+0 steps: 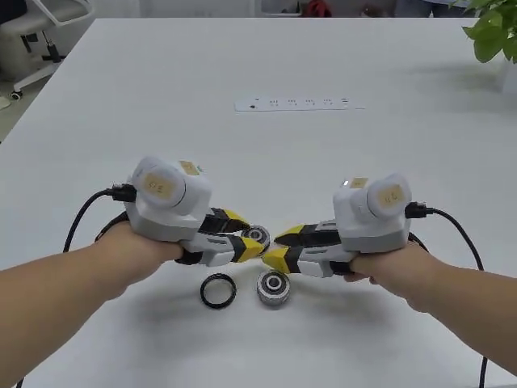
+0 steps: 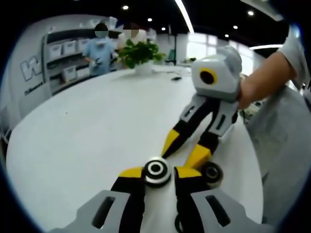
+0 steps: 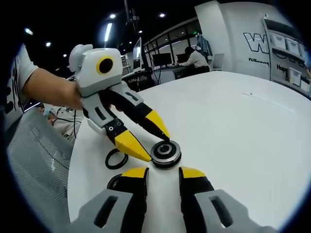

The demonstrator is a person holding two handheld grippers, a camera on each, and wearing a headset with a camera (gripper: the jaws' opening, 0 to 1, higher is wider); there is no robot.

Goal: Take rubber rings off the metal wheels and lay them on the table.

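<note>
Jaws of the left tool (image 1: 249, 235) are closed on a small metal wheel (image 2: 156, 170), which sits pinched between their yellow tips; the wheel has a bright hub and a dark band round its rim, and the pictures do not show whether it hangs clear of the white desk (image 1: 339, 162) or rests on it. Facing it from the other side is the right tool (image 3: 163, 173), its jaws parted by a moderate gap with nothing between them and its tips just short of the held wheel. On the desk just in front of the two tools, toward the person, a loose black rubber ring (image 1: 218, 291) lies flat. Just to its right, though not touching it, stands a second wheel (image 1: 274, 288) (its rim is too small to judge). A hand grips each tool from behind. Well back on the desk lies a white power strip (image 1: 295, 103), and leaves of a green plant (image 1: 493, 32) show at the far right corner.
</note>
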